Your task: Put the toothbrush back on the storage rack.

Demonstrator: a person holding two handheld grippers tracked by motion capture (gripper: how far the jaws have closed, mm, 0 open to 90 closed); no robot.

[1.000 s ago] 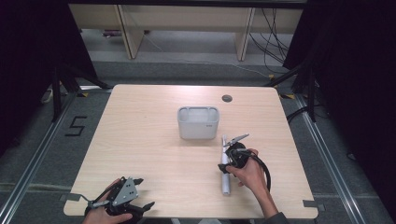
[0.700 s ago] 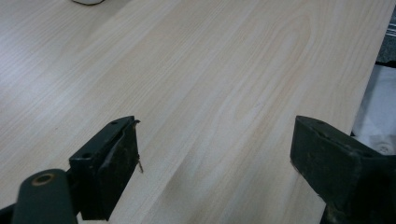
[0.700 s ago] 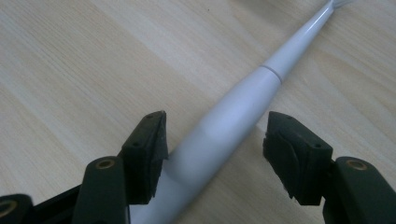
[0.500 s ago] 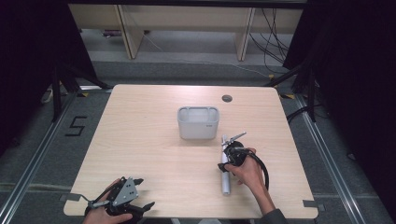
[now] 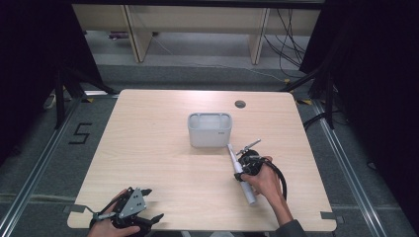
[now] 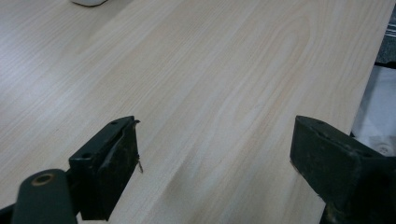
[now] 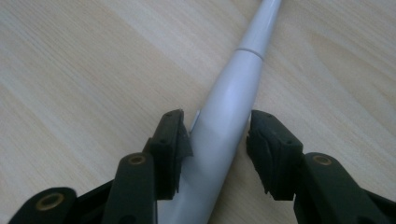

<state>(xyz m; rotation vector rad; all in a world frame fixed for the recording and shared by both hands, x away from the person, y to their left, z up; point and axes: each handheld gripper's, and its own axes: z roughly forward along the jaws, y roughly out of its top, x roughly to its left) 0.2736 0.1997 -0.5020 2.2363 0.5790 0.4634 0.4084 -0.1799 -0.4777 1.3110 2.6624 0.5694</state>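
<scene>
A white electric toothbrush [image 5: 248,192] lies on the wooden table [image 5: 148,138], right of centre, with its thin neck pointing toward a grey-white open bin [image 5: 209,116]. My right gripper [image 5: 241,169] comes down on the handle from the right. In the right gripper view its jaws have just been closing and now sit against both sides of the toothbrush [image 7: 233,88] handle, so the right gripper [image 7: 217,135] is shut on it. My left gripper [image 5: 149,205] rests near the table's front left edge. Its jaws stand wide open over bare wood, as the left gripper [image 6: 215,158] view shows.
The bin stands mid-table, just beyond the brush tip. A small round cable hole [image 5: 240,104] sits at the far right of the table. Metal floor rails [image 5: 29,177] run along both sides, and shelving legs stand behind the table.
The right gripper's jaws have closed onto the toothbrush handle. The brush has swung a little, its thick end now further right. The left gripper has stayed put.
</scene>
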